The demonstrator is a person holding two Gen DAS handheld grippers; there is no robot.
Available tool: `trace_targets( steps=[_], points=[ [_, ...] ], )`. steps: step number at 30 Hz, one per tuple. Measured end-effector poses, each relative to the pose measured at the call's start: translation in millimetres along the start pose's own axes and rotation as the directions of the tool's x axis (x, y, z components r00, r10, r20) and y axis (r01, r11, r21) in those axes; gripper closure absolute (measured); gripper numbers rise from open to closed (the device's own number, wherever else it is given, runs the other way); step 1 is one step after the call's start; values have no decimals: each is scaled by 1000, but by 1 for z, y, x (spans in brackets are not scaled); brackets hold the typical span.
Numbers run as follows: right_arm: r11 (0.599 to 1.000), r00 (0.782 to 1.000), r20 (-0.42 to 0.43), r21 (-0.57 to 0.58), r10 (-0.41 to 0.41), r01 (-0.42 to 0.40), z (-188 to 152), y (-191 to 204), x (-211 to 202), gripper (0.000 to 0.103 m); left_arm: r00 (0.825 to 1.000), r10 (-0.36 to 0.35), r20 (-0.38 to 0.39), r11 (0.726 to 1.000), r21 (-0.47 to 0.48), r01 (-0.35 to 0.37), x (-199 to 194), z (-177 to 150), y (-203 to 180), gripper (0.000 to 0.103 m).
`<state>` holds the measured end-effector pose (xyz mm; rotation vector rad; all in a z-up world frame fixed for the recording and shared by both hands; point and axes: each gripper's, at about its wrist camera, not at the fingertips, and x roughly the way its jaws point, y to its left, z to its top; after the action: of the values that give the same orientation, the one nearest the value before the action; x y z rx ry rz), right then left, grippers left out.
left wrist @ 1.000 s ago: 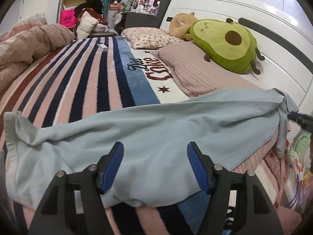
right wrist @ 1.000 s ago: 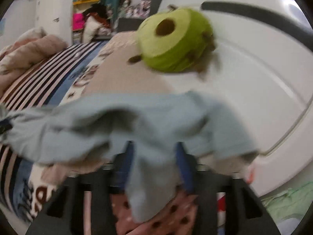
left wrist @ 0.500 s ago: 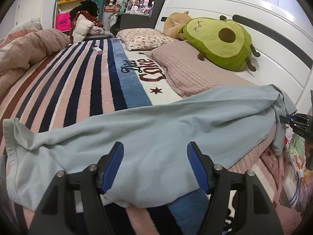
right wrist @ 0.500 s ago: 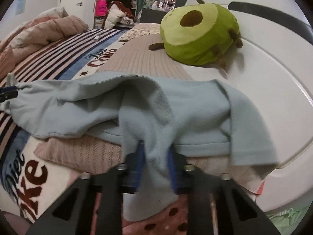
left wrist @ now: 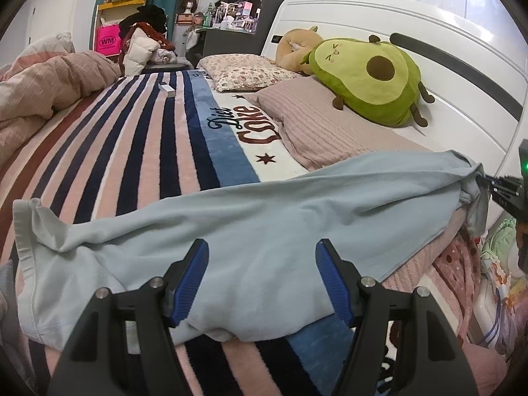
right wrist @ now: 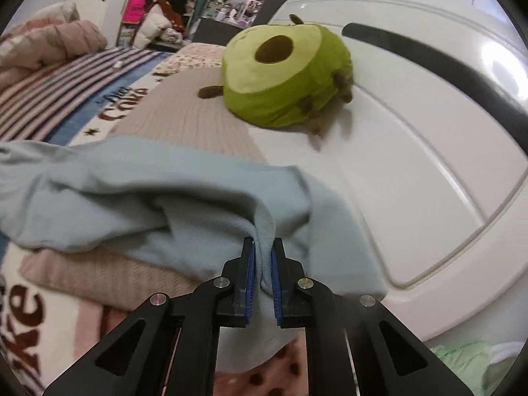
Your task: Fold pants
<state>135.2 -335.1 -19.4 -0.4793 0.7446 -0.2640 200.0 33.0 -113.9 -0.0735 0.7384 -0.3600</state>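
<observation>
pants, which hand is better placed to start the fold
Right. The right gripper has just closed on a bunched end of the light blue pants near the headboard, ready to pull. The left gripper is open above the middle, gripping nothing.

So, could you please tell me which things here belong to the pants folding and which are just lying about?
Belonging to the job:
light blue pants
right gripper, shut on their end
left gripper, open above them

Lying about:
avocado plush
pink ribbed pillow
floral pillow
striped blanket
</observation>
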Motion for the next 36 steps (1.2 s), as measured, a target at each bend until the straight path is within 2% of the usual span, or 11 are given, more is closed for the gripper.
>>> trace_targets(
  steps=[9,13,17,20,21,23,24,29,31,33,36],
  points=[
    [985,991,-43,-118,-130,124,42,-7,39,98,999,33,-28,999,-14,-34,22,3,9,40],
    [966,978,-77,-184,-196,179,50,-12,48,67,998,46,-39,999,-11,-46,35,4,9,40],
    [968,970,-121,-161,-212,192,52,-35,54,64,998,43,-43,999,-9,-44,44,6,6,40],
    [902,915,-89,-231,-392,364,46,-47,53,66,998,40,-46,999,-4,-40,47,6,2,40],
    [914,920,-102,-201,-378,353,44,-57,50,66,998,38,-48,999,-2,-38,48,6,1,40],
    [975,964,-146,-56,-222,216,42,-77,43,66,998,32,-48,999,0,-32,48,7,-2,40],
    [985,974,-148,0,-171,173,40,-82,38,66,998,29,-47,1000,0,-29,48,7,-3,40],
    [1000,999,-50,15,5,-4,38,-51,15,66,999,27,-30,1000,2,-27,42,10,-7,40],
    [988,988,-17,32,155,-154,42,-29,10,70,999,25,-24,1000,-1,-25,40,11,-7,40],
    [962,962,4,18,274,-274,47,-3,11,78,1000,24,-19,1000,-6,-24,38,11,-5,40],
    [911,911,-4,-18,413,-413,56,39,20,80,999,39,-22,999,-12,-39,37,9,3,40]
  ],
)
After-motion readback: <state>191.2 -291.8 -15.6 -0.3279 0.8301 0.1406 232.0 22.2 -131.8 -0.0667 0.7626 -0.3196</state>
